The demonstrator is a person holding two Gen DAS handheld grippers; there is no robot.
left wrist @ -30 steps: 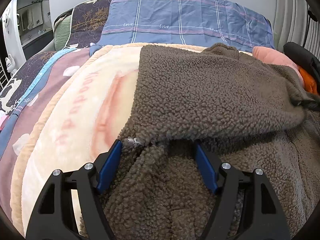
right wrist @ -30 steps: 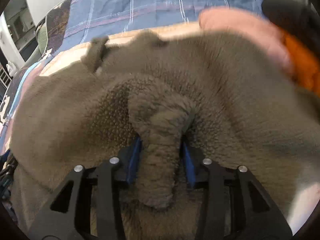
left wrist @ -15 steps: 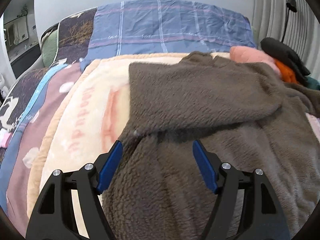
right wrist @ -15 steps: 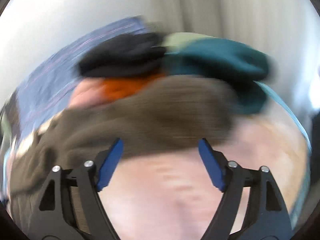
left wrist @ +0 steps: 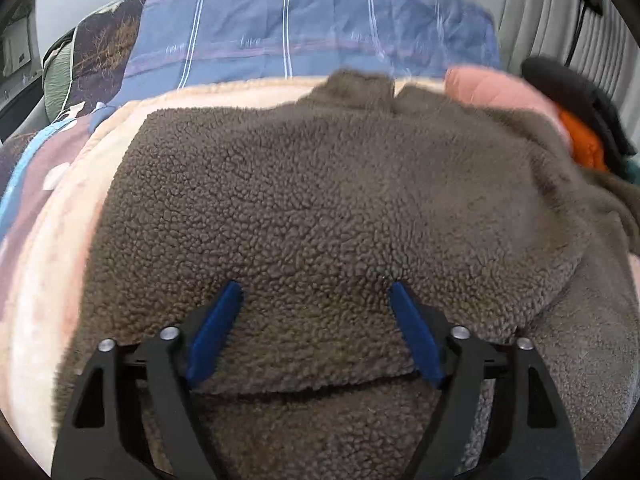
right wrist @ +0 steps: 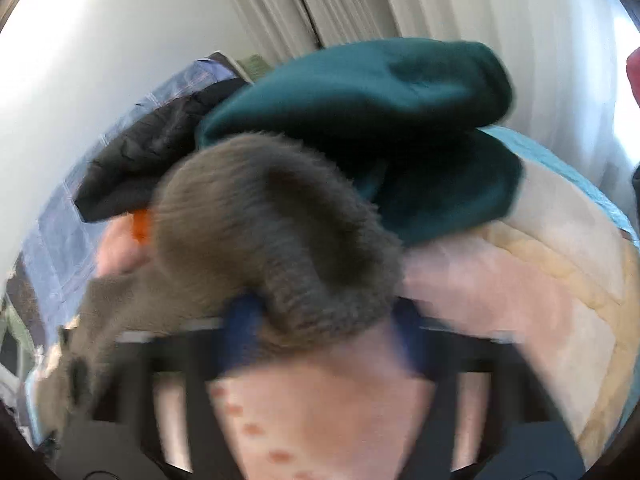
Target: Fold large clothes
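The bed (left wrist: 312,36) carries a cream and pink blanket (left wrist: 48,280), and on it lies the brown fleece (left wrist: 320,200), folded over itself, collar towards the plaid pillow. Beside it to the right are piled teal (right wrist: 360,92), black (right wrist: 140,152) and orange (left wrist: 584,140) clothes. The left gripper (left wrist: 314,312) hovers over the fleece, fingers wide apart and holding nothing. The right gripper (right wrist: 320,320) is blurred; a ribbed fleece cuff (right wrist: 280,248) sits between its fingers, but I cannot tell whether they grip it.

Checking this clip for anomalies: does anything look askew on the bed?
Nothing damaged or spilled. The brown fleece jacket is mid-fold, one sleeve trailing right toward the piled clothes. The right view is motion-blurred.
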